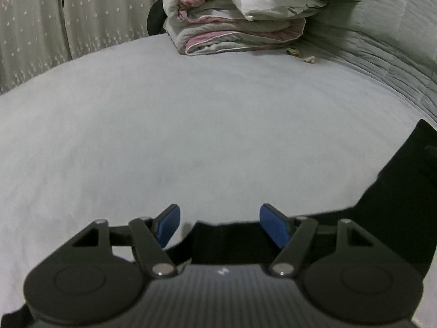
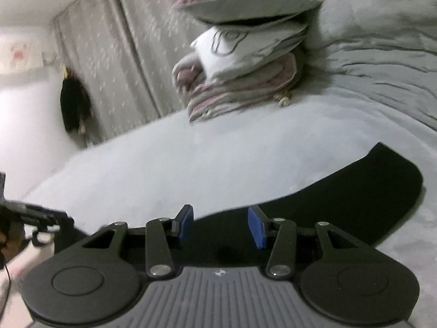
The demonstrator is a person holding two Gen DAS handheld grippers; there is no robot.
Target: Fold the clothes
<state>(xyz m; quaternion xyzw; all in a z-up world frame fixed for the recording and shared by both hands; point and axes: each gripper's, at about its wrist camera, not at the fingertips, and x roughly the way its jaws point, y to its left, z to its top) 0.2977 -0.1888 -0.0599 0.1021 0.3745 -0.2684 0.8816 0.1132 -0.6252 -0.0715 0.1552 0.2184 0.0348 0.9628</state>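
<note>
One black garment (image 2: pixel 341 191) lies flat on the bed (image 1: pixel 191 136), a matte dark shape with no print or seam to be made out. In the right wrist view it runs as a long curved band from under the tongs out to the right, ending in a rounded edge. In the left wrist view the garment (image 1: pixel 396 191) fills the lower right corner and stretches under the tongs, its near edge cut in a stepped outline against the pale sheet.

The left tongs (image 1: pixel 220 225) stand open just above that edge, their blue pads (image 1: pixel 274 228) well apart with nothing gripped between them. The right tongs (image 2: pixel 221 225) are also parted, a little narrower, over the black cloth; nothing is pinched between their pads (image 2: pixel 256 228), though whether the tips touch the fabric cannot be told.

Beyond the garment the grey bed is bare up to a folded quilt (image 1: pixel 235 24), grey, white and pink, with a flower outline on top. Just beside its right corner lie small beige bits (image 1: pixel 300 56). A starred curtain (image 1: pixel 54 22) hangs behind.

Only the right wrist view, blurred, shows a pink-topped cushion (image 2: pixel 245 0) on the quilt, a dark thing hanging by the curtain (image 2: pixel 73 106), and, at the left edge, the other tongs (image 2: pixel 41 214) seen from the side. Only the left view gives the quilt's layers sharply.
</note>
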